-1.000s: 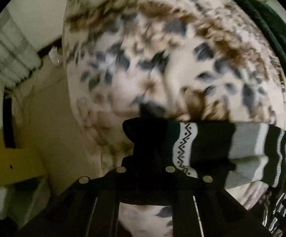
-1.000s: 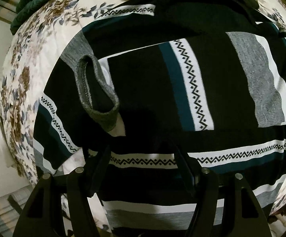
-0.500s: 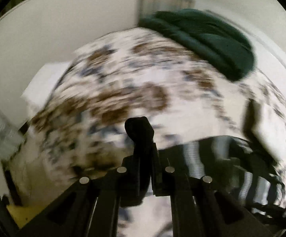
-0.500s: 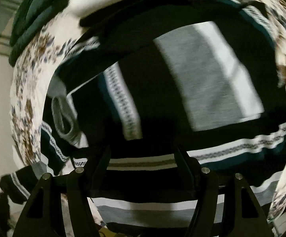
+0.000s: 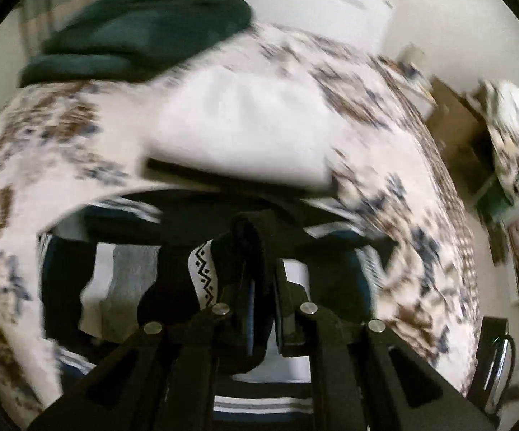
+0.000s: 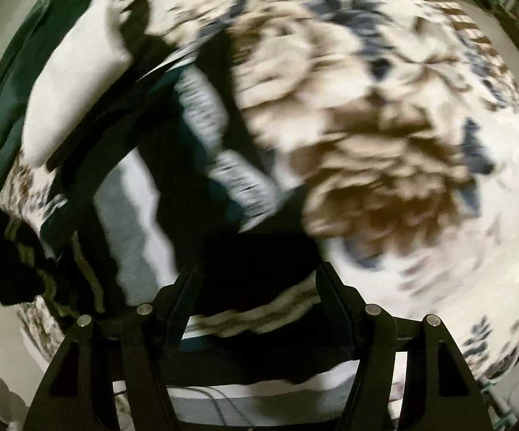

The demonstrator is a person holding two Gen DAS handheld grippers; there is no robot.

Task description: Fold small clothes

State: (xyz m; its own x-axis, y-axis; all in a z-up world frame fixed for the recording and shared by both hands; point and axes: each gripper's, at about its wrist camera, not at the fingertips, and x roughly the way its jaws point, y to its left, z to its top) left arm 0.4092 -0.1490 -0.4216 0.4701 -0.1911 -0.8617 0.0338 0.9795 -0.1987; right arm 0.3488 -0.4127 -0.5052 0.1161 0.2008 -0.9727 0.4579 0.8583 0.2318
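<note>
A striped knit sweater (image 5: 123, 280), black with grey, white and teal bands, lies on a floral bedspread (image 5: 44, 151). My left gripper (image 5: 259, 251) is shut on a black fold of the sweater and holds it over the garment's body. In the right wrist view the sweater (image 6: 144, 215) sits left of centre, blurred. My right gripper (image 6: 256, 280) is open, with its fingers either side of the sweater's dark near edge.
A folded white cloth (image 5: 245, 125) lies on the bed just beyond the sweater, and a dark green blanket (image 5: 141, 32) lies behind it. It also shows in the right wrist view (image 6: 69, 89). Furniture and a cardboard box (image 5: 460, 133) stand at the bed's right side.
My left gripper has swung round over the bed, carrying the sweater's sleeve across onto the garment. My right gripper has swung right, so the sweater now sits at its left; both views are motion-blurred.
</note>
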